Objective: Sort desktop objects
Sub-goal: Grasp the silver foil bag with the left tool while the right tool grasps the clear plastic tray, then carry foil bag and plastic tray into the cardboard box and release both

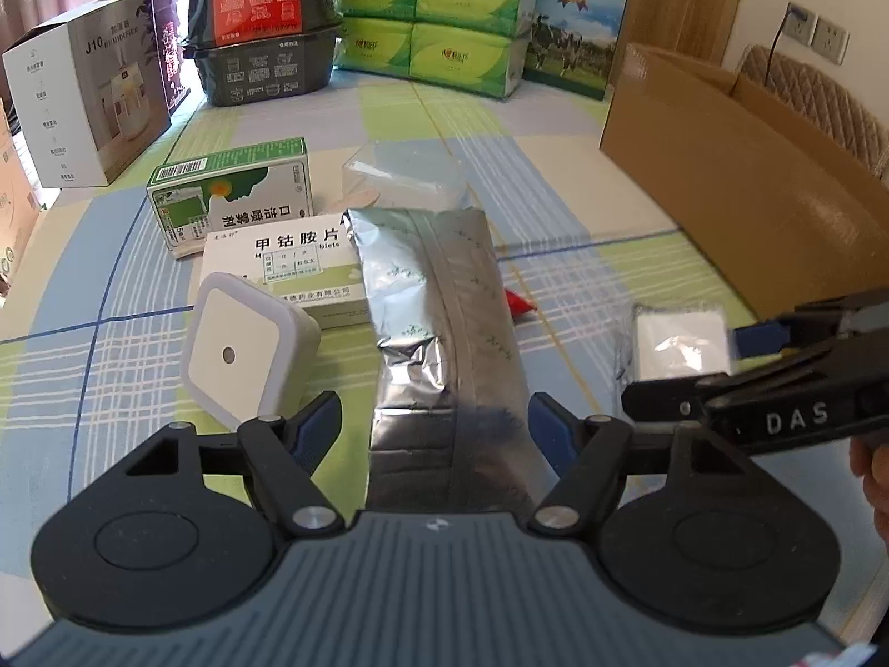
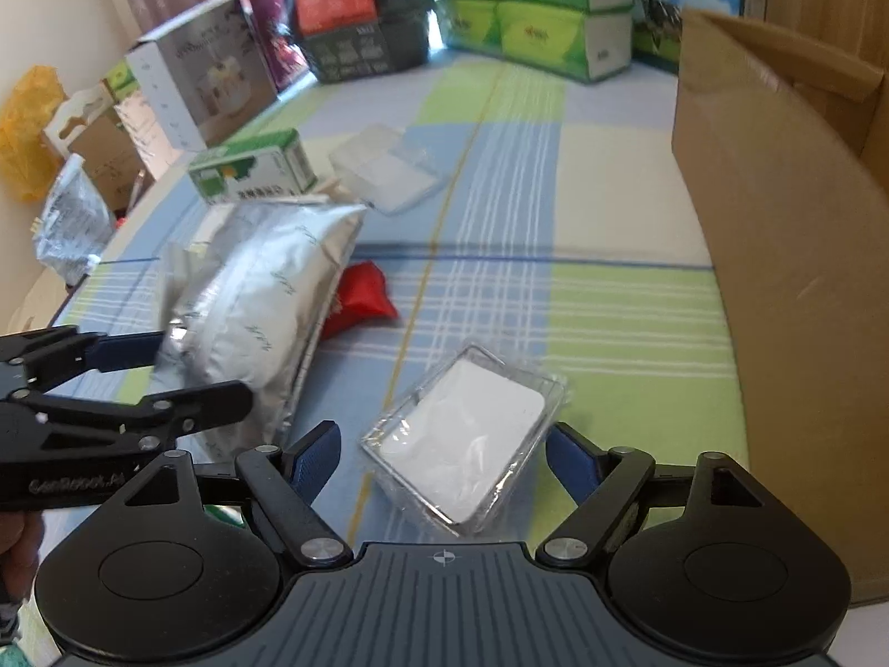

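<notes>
Crinkled silver foil pouch (image 1: pixel 444 344), checked cloth (image 1: pixel 555 178)

foil pouch (image 1: pixel 444 344) centre | night light (image 1: pixel 244 356) left | wrapped case (image 1: pixel 678 344) right | cardboard box (image 1: pixel 750 194) far right

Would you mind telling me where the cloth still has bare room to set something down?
The widest bare patch lies between the wrapped white box, the clear lid and the cardboard box. It is crowded on the left, where the foil pouch, red packet and green carton bunch together.
</notes>
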`<action>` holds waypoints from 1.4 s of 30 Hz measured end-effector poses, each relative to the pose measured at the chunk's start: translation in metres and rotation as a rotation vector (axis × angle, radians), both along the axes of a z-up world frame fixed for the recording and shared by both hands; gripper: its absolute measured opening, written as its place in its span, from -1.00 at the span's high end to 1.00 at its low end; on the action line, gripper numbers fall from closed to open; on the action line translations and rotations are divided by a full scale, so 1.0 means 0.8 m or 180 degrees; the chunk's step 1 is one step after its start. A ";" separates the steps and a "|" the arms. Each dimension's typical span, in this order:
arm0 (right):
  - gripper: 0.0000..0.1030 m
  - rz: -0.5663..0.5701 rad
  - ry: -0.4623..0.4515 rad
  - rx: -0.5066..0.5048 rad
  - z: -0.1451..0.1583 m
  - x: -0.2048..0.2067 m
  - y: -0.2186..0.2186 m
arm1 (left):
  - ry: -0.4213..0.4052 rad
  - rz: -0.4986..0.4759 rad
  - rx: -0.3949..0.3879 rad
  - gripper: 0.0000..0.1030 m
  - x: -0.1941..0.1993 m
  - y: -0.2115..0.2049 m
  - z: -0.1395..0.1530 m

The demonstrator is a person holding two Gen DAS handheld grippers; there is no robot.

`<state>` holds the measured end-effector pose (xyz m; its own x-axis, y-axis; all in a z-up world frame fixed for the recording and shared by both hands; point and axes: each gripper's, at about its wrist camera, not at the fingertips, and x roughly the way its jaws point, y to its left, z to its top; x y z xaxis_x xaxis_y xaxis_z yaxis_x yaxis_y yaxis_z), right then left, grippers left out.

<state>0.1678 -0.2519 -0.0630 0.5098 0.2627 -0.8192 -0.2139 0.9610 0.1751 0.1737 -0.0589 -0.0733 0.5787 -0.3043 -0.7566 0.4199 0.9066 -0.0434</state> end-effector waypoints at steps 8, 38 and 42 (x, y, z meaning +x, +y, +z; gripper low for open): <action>-0.07 -0.0057 0.0073 0.0033 -0.003 0.007 -0.006 | -0.0028 -0.0027 0.0002 -0.35 0.002 0.000 -0.003; -0.04 0.0065 -0.0025 0.0040 0.021 -0.036 -0.020 | 0.0383 -0.0085 -0.0026 0.27 -0.053 -0.011 -0.004; -0.04 0.0088 -0.0004 0.0059 0.022 -0.045 -0.017 | 0.0385 0.0002 -0.0138 0.25 -0.060 -0.001 -0.002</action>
